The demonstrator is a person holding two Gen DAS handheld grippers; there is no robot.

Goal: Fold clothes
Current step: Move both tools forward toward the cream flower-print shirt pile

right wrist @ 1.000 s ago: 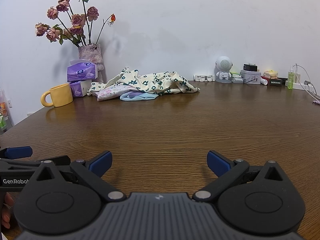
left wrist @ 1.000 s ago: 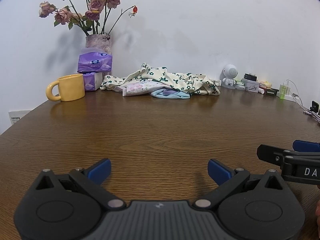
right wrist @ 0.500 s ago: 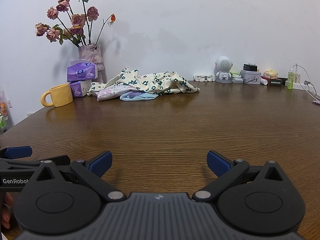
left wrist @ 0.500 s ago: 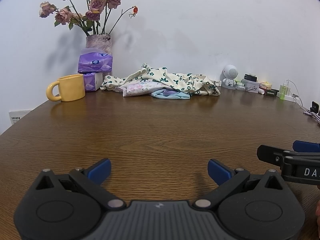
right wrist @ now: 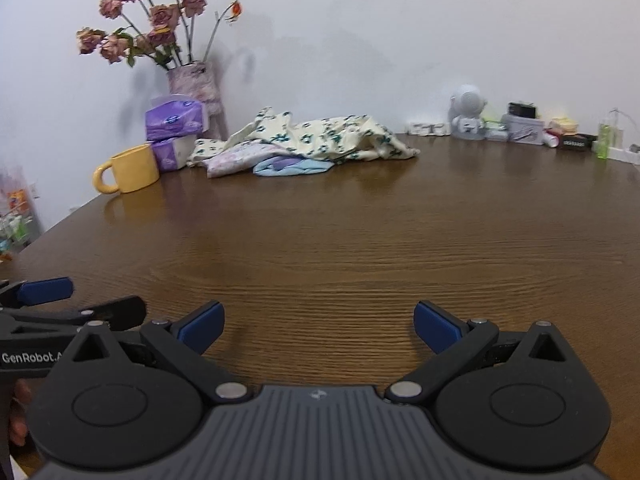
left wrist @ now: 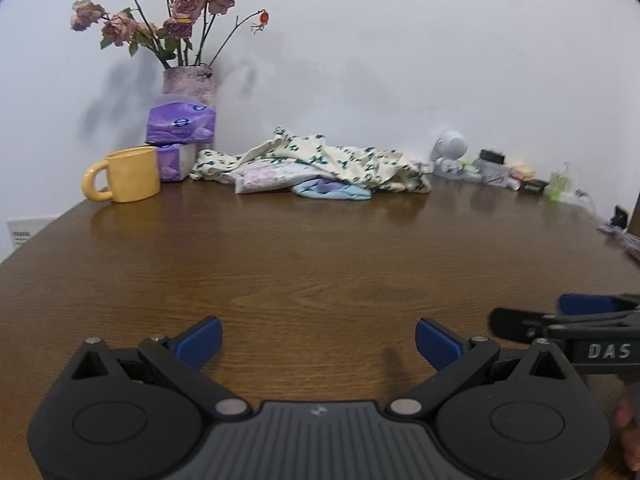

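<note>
Hovering low over the brown bench [left wrist: 320, 256], the left hand-held gripper [left wrist: 318, 338] is sitting w/ fingers spread wide, nothing btwn them. The right hand-held gripper [right wrist: 319, 322] is likewise spread and empty, just beside the left one. The clothes [left wrist: 320, 166] are lying in a crumpled heap at the far edge of the bench by the wall, well apart from both, just right of the yellow mug [left wrist: 126, 180] and purple tissue packs [left wrist: 180, 128].
</note>
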